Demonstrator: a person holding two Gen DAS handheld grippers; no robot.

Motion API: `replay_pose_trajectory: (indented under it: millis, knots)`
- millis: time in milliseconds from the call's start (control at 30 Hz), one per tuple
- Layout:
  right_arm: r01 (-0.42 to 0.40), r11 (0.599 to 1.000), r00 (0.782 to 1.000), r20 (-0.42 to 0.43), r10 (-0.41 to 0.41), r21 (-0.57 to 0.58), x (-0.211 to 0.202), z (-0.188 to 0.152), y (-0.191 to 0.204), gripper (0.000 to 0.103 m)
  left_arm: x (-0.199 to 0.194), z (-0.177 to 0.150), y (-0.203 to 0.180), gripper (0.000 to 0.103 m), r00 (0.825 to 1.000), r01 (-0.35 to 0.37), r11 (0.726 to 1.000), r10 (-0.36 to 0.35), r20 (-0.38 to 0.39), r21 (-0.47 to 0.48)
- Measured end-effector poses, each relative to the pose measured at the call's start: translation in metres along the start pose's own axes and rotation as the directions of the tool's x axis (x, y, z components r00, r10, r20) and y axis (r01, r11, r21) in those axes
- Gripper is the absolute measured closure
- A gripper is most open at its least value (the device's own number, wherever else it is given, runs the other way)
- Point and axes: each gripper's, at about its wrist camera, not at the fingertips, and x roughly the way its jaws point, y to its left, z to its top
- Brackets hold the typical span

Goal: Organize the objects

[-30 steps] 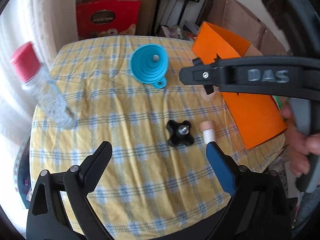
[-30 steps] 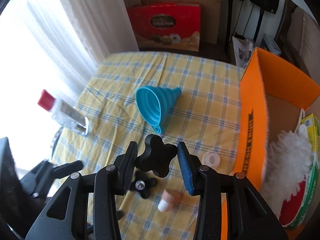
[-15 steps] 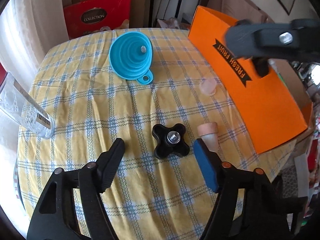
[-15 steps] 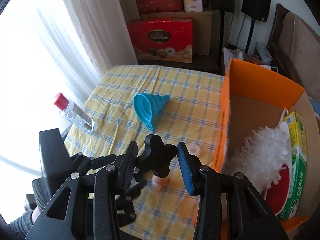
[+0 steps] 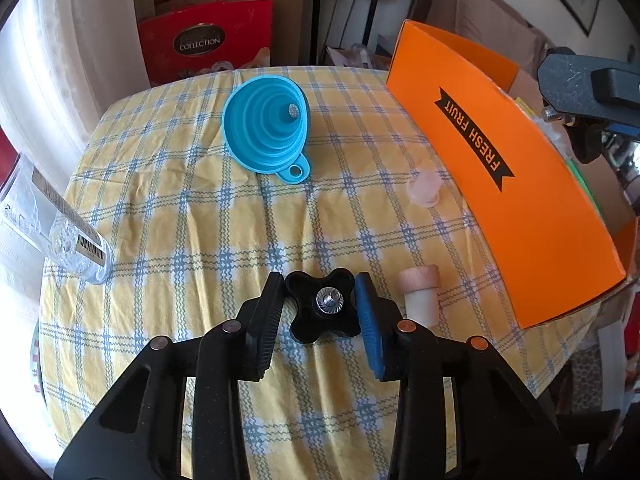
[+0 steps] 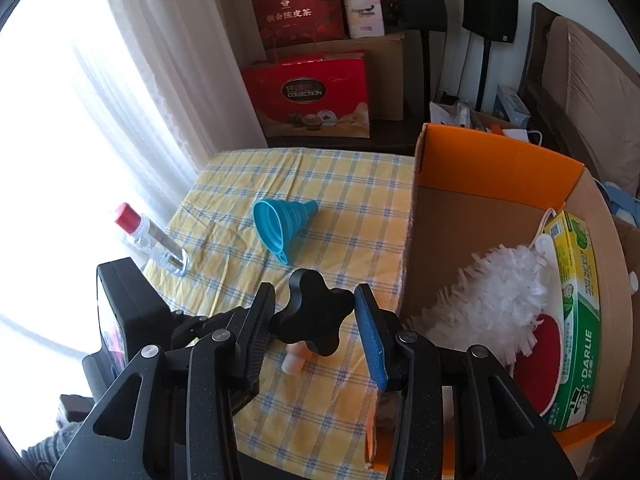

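Two tools [image 5: 320, 306] [image 6: 314, 320]; two black star knobs [image 5: 322, 306] [image 6: 312, 318], one each.

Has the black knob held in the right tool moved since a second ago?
Yes. The right tool has carried the black knob up and toward the orange box, away from the blue funnel.

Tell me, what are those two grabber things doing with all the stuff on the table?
Someone is tidying things into the orange box. The right gripper holds one black knob up in the air beside the box. The left gripper has just been closing, with a second black knob on the tablecloth between its jaws. The blue funnel, the cork, a small clear cap and the bottle are still out.
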Motion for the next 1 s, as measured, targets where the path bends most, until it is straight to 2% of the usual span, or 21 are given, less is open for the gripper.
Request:
replay_pose_trajectory:
  millis: [200, 233, 267, 467, 567, 600, 633, 667, 733, 800, 1000]
  knots:
    - [-0.002, 1.0, 1.0, 0.019, 0.001, 0.013, -0.01, -0.001, -0.007, 0.062, -0.022, 0.005, 0.002, 0.072, 0.998, 0.049, 0.999, -0.048, 0.03, -0.021]
    - [-0.002, 1.0, 1.0, 0.024, 0.002, 0.014, -0.013, -0.002, -0.008, 0.062, -0.028, 0.008, 0.0, 0.095, 0.998, 0.055, 0.998, -0.054, 0.039, -0.017]
    - [-0.004, 1.0, 1.0, 0.029, 0.003, 0.015, -0.016, -0.002, -0.01, 0.062, -0.034, 0.011, -0.002, 0.099, 0.997, 0.072, 0.997, -0.071, 0.038, -0.009]
    - [0.002, 0.999, 0.998, 0.058, -0.005, 0.042, -0.035, -0.006, -0.025, 0.062, -0.061, 0.026, -0.02, 0.1, 0.992, 0.099, 0.994, -0.102, 0.08, 0.035]
    - [0.004, 0.998, 0.998, 0.054, -0.007, 0.062, -0.04, -0.009, -0.036, 0.062, -0.062, 0.032, -0.011, 0.098, 0.99, 0.113, 0.994, -0.112, 0.084, -0.007]
    - [0.001, 0.998, 0.999, 0.053, -0.004, 0.066, -0.041, -0.01, -0.038, 0.062, -0.061, 0.032, -0.006, 0.093, 0.99, 0.118, 0.993, -0.116, 0.079, -0.022]
    - [-0.001, 0.998, 0.999, 0.052, -0.003, 0.068, -0.042, -0.011, -0.041, 0.062, -0.059, 0.033, -0.002, 0.08, 0.991, 0.117, 0.993, -0.114, 0.071, -0.035]
    - [0.0, 0.998, 0.999, 0.051, -0.004, 0.068, -0.043, -0.012, -0.042, 0.062, -0.056, 0.034, 0.004, 0.072, 0.993, 0.104, 0.993, -0.101, 0.068, -0.052]
    - [0.0, 0.998, 0.999, 0.051, -0.004, 0.069, -0.044, -0.014, -0.042, 0.062, -0.05, 0.031, 0.013, 0.045, 0.993, 0.097, 0.993, -0.093, 0.069, -0.069]
    - [-0.004, 0.998, 0.999, 0.049, 0.001, 0.07, -0.042, -0.014, -0.042, 0.062, -0.042, 0.028, 0.015, 0.04, 0.994, 0.099, 0.992, -0.095, 0.051, -0.074]
    - [-0.011, 0.997, 0.999, 0.037, 0.009, 0.07, -0.037, -0.015, -0.041, 0.062, -0.003, 0.017, 0.01, 0.04, 0.989, 0.143, 0.987, -0.145, -0.029, -0.067]
